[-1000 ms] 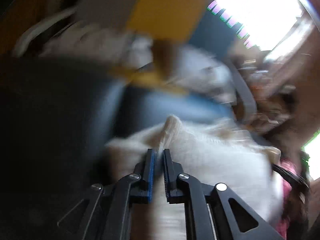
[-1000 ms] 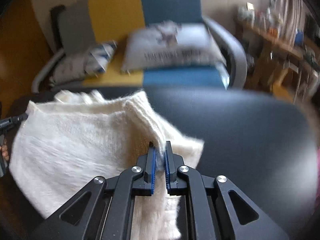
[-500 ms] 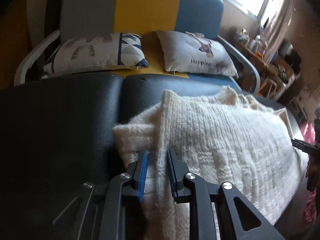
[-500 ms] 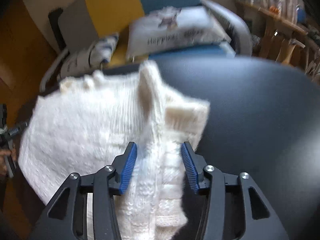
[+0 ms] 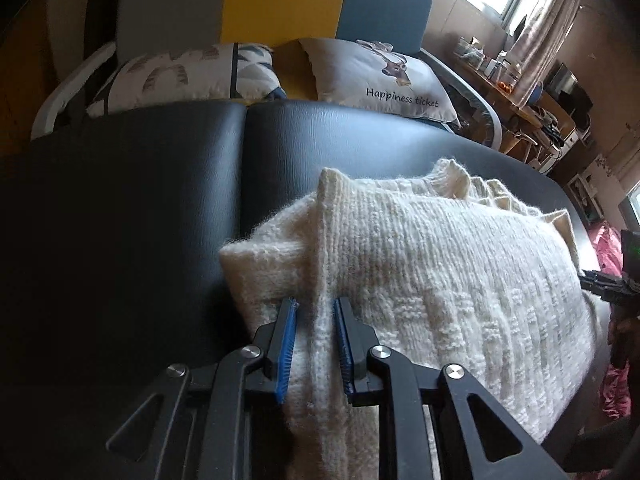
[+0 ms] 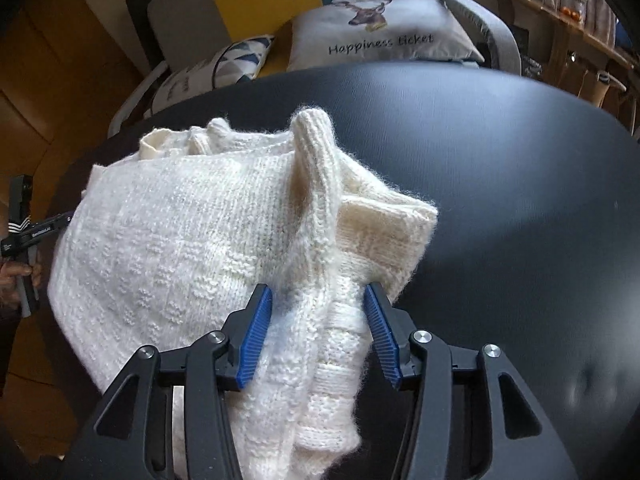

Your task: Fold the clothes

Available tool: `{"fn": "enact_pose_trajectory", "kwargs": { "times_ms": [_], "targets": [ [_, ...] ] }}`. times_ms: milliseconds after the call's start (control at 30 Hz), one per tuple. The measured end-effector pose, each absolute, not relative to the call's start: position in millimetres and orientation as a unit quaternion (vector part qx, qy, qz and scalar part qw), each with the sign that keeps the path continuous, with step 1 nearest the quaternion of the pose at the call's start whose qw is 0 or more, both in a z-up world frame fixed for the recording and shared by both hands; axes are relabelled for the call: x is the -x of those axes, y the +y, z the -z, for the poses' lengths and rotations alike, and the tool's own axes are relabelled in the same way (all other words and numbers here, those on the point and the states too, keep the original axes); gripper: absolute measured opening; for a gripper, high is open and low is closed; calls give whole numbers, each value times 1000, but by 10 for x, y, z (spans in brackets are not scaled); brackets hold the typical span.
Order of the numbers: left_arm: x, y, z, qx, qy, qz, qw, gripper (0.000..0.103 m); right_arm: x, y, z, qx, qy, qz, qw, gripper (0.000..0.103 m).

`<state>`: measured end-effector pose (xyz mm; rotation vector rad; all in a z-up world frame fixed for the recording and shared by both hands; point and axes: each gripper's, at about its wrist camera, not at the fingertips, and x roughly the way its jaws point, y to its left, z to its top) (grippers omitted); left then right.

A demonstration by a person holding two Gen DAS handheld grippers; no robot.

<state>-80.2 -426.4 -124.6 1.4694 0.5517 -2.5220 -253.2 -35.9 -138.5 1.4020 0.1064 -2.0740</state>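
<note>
A cream knitted sweater (image 5: 440,272) lies folded on a black padded surface (image 5: 120,220). My left gripper (image 5: 314,304) stands over the sweater's left edge. Its blue pads are apart, with a raised ridge of knit between them that they do not press. In the right wrist view the same sweater (image 6: 180,240) fills the left half of the padded surface (image 6: 520,180). My right gripper (image 6: 318,292) is over its right edge and its jaws are opening. A loose fold of knit lies between the pads, untouched by them.
Behind the padded surface stands a grey, yellow and blue sofa (image 5: 280,0) with a patterned pillow (image 5: 188,76) and a "Happiness ticket" pillow (image 5: 380,76). A cluttered wooden shelf (image 5: 520,92) is at the right. A hand (image 6: 16,280) shows at the far left.
Both grippers were shut on pinched folds of the sweater and have let go. Their jaws now stand apart, the right wider. The sweater has settled flat on the surface.
</note>
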Motion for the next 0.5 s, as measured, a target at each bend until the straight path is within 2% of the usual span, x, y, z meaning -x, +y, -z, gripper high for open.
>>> {"fn": "enact_pose_trajectory", "kwargs": {
  "times_ms": [67,200,267,300,367,500],
  "targets": [
    [709,-4294,1188,-488,200,845,88,19,2465,-311,1359,-536,38,785,309,57],
    [436,-4336,976,-457,211,859,97,19,2326,-93,1105,-508,5,811,290,57],
    [236,-4304,843,-437,195,873,94,20,2192,90,929,-479,-39,822,304,75],
    [152,-4290,821,-432,195,876,89,22,2101,177,872,-469,-61,822,317,78],
    [-1,-4265,814,-425,202,879,77,25,1917,259,820,-454,-78,821,336,79],
    [-284,-4169,978,-433,217,872,72,25,1526,183,923,-455,-50,813,360,79]
  ]
}}
